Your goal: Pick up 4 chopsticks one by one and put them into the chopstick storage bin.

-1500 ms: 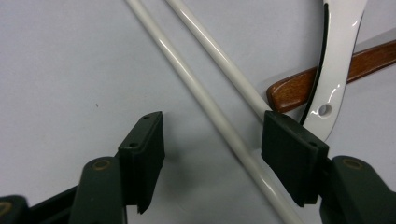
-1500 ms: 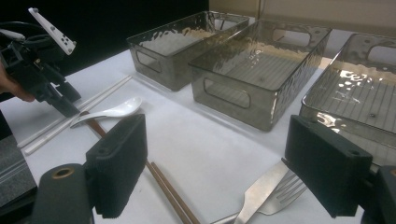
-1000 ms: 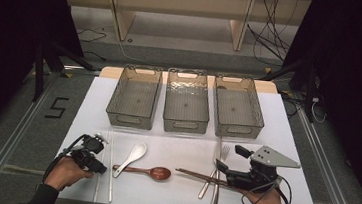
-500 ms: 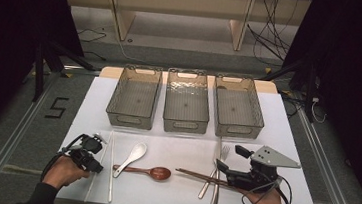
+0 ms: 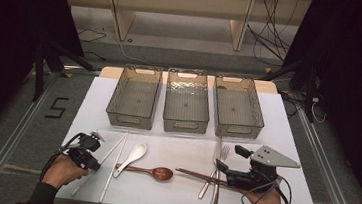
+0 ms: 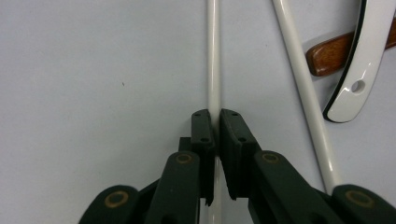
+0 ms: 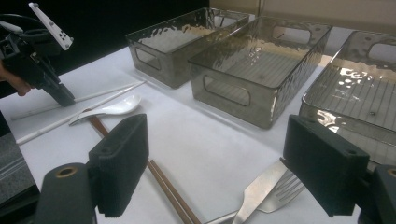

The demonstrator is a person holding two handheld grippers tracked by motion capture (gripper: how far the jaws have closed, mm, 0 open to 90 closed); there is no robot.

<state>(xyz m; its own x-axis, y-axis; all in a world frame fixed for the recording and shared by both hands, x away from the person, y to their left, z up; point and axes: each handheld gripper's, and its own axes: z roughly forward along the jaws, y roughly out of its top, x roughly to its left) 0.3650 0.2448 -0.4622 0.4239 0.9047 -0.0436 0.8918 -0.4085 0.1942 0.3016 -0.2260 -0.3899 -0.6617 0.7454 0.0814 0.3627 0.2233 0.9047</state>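
White chopstick [image 6: 214,56] pinched in left tongs [image 6: 215,122], just closed; right tongs [image 7: 233,158] wide — over brown chopsticks [image 7: 170,191].

Lower stretch of the white chopstick [image 6: 214,56] was covered by the closed black jaws of the left gripper [image 6: 216,122]; far end cut by the top edge. White spoon [image 6: 362,60] and brown wooden spoon [image 6: 334,52] cut by the right edge, bowls unseen. In the right gripper view, fork [image 7: 280,192] partly behind a pad.
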